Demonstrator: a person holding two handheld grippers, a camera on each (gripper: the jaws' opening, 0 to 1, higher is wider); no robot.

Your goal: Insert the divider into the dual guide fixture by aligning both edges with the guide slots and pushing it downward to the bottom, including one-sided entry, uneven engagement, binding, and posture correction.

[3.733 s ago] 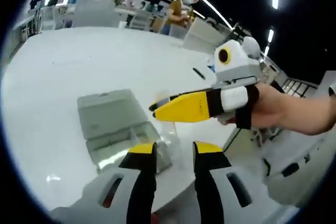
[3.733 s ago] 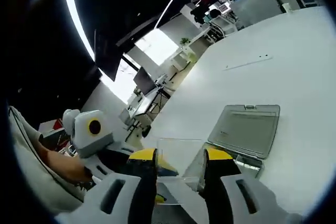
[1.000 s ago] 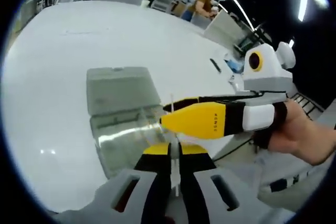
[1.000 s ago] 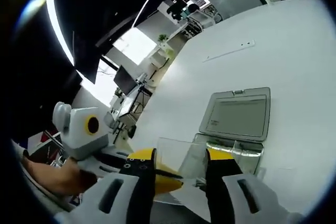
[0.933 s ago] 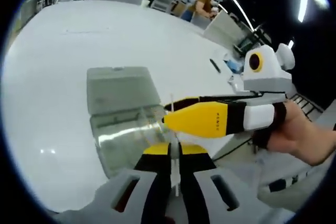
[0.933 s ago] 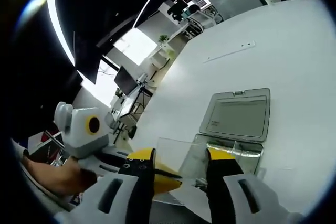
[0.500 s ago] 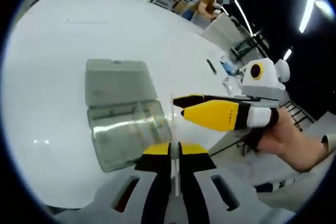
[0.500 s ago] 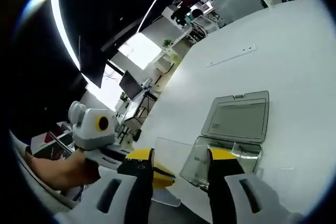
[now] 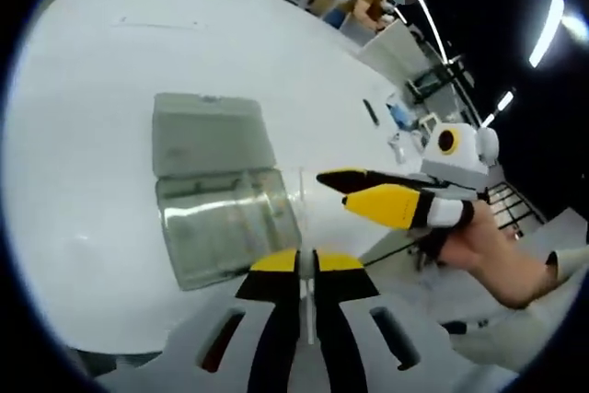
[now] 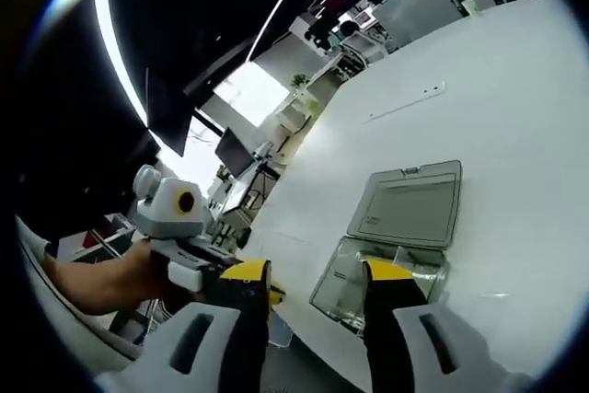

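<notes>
Now that the right gripper [image 9: 345,192] has let go and backed toward three o'clock, jaws apart and empty, the left gripper [image 9: 306,264] alone pinches the clear divider [image 9: 301,218] — just beside the fixture [image 9: 221,232], at its three o'clock, not yet in the slots.

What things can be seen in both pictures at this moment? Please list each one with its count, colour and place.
Table: one, white, under everything.
Clear box: one, transparent, on the table near its edge, open, grey lid lying flat behind it.
Divider: one, clear thin sheet, seen edge-on, clamped upright between the left gripper's jaws.
Dark small object: one, on the table far side; too small to identify.
Left gripper: one, yellow-tipped black jaws, shut on the divider.
Right gripper: one, yellow-tipped jaws, open, holding nothing.
Hand: one, holding the right gripper.
</notes>
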